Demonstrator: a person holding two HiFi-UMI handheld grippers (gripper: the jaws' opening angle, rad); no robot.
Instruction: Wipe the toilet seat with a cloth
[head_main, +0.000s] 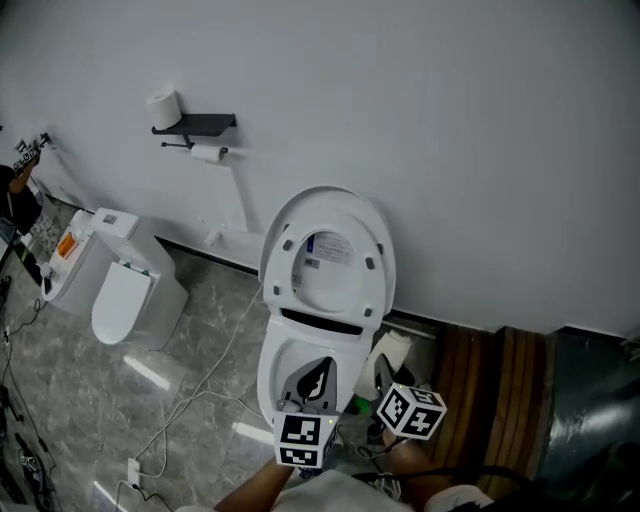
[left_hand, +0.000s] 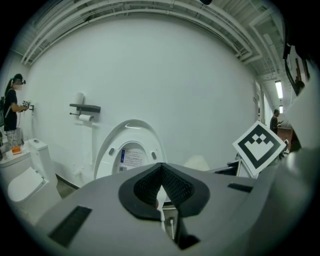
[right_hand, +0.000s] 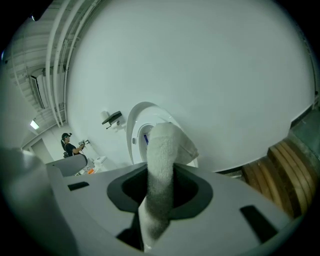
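Clamped in the right tongs (right_hand: 161, 200), the white cloth (right_hand: 163, 170) stands up between the jaws as a thick, fuzzy fold, its upper end curling over in front of the toilet (right_hand: 142, 130). In the head view the cloth (head_main: 393, 350) shows as a pale lump just to the right of the toilet's bowl (head_main: 290, 365), held ahead of the right tongs (head_main: 385, 372) and their marker cube.

The left tongs (left_hand: 162, 192) are closed together with nothing between them. In the head view they (head_main: 318, 382) point over the near part of the bowl, just to the left of the right tongs.

The toilet seat (head_main: 330, 250) is raised, leaning back against the white wall (head_main: 480, 150) above the bowl. Its underside faces out, with small bumpers round the ring and a printed label in the middle.

To the left of the toilet, higher on the wall, a dark shelf (head_main: 197, 124) carries a paper roll (head_main: 165, 107), and a second roll (head_main: 208, 153) hangs under it. Farther left of the toilet stands another toilet (head_main: 122, 292) with its lid down. A white cable (head_main: 205, 395) trails across the grey marbled floor (head_main: 80, 400) on that side. To the right of the toilet, brown wooden slats (head_main: 495, 385) lie along the foot of the wall. A person (left_hand: 11, 107) stands far off beyond the second toilet.
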